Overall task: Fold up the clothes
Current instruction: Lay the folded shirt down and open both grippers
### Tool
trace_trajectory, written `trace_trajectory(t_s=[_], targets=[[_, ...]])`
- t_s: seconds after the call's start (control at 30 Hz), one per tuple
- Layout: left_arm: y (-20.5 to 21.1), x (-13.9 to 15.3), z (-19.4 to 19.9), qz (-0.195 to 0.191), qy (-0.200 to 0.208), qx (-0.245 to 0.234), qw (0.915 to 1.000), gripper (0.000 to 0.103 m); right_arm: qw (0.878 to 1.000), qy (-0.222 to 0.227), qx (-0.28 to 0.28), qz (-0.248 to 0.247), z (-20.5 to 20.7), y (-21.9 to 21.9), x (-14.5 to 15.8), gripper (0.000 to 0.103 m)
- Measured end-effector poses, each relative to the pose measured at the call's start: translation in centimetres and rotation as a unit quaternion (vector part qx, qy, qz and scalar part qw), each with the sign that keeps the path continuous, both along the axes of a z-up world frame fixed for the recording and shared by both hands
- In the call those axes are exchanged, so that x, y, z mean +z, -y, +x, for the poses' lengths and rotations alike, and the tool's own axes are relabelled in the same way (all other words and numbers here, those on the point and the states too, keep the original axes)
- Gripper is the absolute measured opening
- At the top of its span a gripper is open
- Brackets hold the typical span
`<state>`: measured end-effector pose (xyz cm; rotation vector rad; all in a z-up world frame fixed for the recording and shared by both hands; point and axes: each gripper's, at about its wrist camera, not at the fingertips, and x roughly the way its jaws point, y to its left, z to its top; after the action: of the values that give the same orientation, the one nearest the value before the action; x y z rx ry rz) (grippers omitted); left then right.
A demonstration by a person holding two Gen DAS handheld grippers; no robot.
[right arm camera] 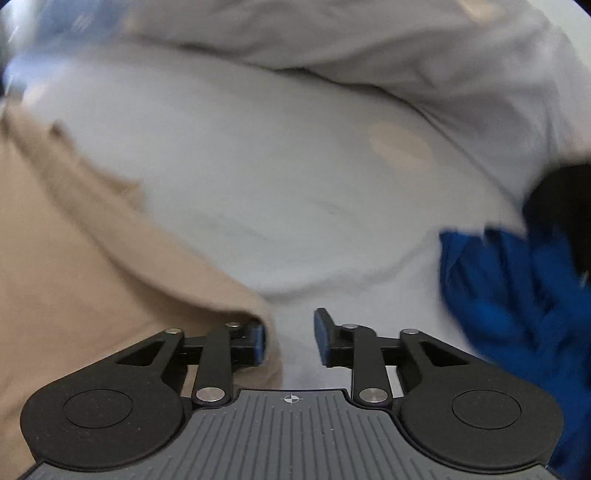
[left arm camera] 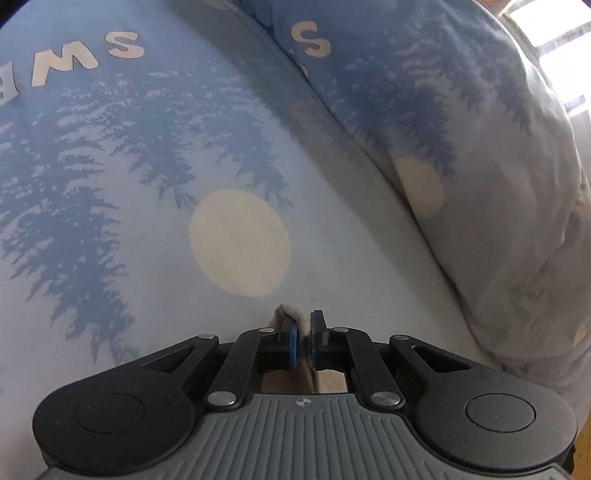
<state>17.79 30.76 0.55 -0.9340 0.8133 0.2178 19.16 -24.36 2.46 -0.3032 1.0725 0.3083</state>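
A tan garment (right arm camera: 74, 258) lies spread on the pale bedsheet (right arm camera: 258, 166), filling the left of the right wrist view. My right gripper (right arm camera: 290, 338) is open just above the sheet, its left finger at the garment's edge, with only sheet showing in the gap. In the left wrist view my left gripper (left arm camera: 303, 338) is shut on a small fold of the tan garment (left arm camera: 291, 314), which pokes out past the blue pads just above the printed sheet (left arm camera: 332, 258). The rest of the garment is hidden under the gripper body.
A pillow (left arm camera: 480, 147) with the same blue tree print lies at the right, a bright window (left arm camera: 554, 33) behind it. A crumpled blue cloth (right arm camera: 517, 295) and a black item (right arm camera: 565, 206) lie at the right. A bulky pale duvet or pillow (right arm camera: 369, 44) rises behind.
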Motion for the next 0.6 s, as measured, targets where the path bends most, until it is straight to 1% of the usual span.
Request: trace_trajectory(t_s=[0.03, 0.07, 0.1, 0.13, 0.17, 0.2, 0.23, 0.27, 0.33, 0.37, 0.4, 0.43, 0.5, 0.53, 0.57, 0.6], targets=[[-0.4, -0.2, -0.5, -0.013, 0.029, 0.005, 0.9995, 0.01, 0.999, 0.006, -0.024, 0.024, -0.1, 0.7, -0.2, 0.033], [-0.7, -0.2, -1.2, -0.015, 0.054, 0.013, 0.9983, 0.013, 0.998, 0.012, -0.049, 0.047, -0.1, 1.4, -0.4, 0.035], [-1.0, -0.1, -2.0, -0.003, 0.076, 0.028, 0.9967, 0.018, 0.995, 0.025, -0.073, 0.068, -0.3, 2.0, -0.5, 0.043], [-1.3, 0.1, -2.7, 0.008, 0.098, 0.042, 0.9943, 0.023, 0.989, 0.038, -0.105, 0.099, -0.6, 2.9, -0.4, 0.045], [-1.6, 0.1, -3.4, 0.015, 0.112, 0.056, 0.992, 0.026, 0.978, 0.046, -0.14, 0.146, -0.8, 4.0, -0.5, 0.048], [-1.9, 0.0, -4.0, 0.021, 0.111, 0.063, 0.9916, 0.026, 0.968, 0.039, -0.173, 0.179, -0.8, 5.0, -1.1, 0.054], [-2.0, -0.1, -4.3, 0.031, 0.105, 0.059, 0.9922, 0.026, 0.955, 0.032, -0.205, 0.213, -0.9, 5.9, -1.6, 0.059], [-2.1, -0.2, -4.6, 0.042, 0.099, 0.055, 0.9926, 0.026, 0.94, 0.024, -0.236, 0.244, -0.9, 6.8, -2.2, 0.06], [-1.8, 0.0, -5.3, 0.078, 0.097, 0.033, 0.9917, 0.026, 0.918, 0.005, -0.278, 0.281, -0.6, 7.9, -3.5, 0.065], [-1.4, 0.2, -5.7, 0.1, 0.1, 0.02, 0.9898, 0.026, 0.907, -0.002, -0.296, 0.299, -0.4, 8.4, -4.0, 0.067], [-0.9, 0.6, -6.1, 0.124, 0.11, 0.005, 0.9862, 0.026, 0.897, -0.002, -0.308, 0.319, -0.4, 8.7, -4.3, 0.072], [-0.3, 1.1, -6.4, 0.148, 0.123, -0.012, 0.9812, 0.026, 0.893, -0.003, -0.31, 0.326, -0.5, 8.7, -4.1, 0.079], [1.1, 2.4, -7.5, 0.191, 0.144, -0.038, 0.9701, 0.027, 0.901, -0.004, -0.296, 0.316, -0.3, 8.1, -4.0, 0.09], [1.8, 2.9, -8.0, 0.206, 0.154, -0.049, 0.9652, 0.031, 0.909, -0.001, -0.29, 0.299, -0.2, 8.2, -3.9, 0.094], [2.2, 3.4, -8.3, 0.211, 0.163, -0.057, 0.962, 0.036, 0.915, 0.002, -0.286, 0.284, -0.1, 8.2, -3.7, 0.096], [2.7, 4.0, -8.9, 0.211, 0.176, -0.06, 0.9595, 0.04, 0.915, -0.001, -0.292, 0.277, -0.3, 8.5, -3.7, 0.099]])
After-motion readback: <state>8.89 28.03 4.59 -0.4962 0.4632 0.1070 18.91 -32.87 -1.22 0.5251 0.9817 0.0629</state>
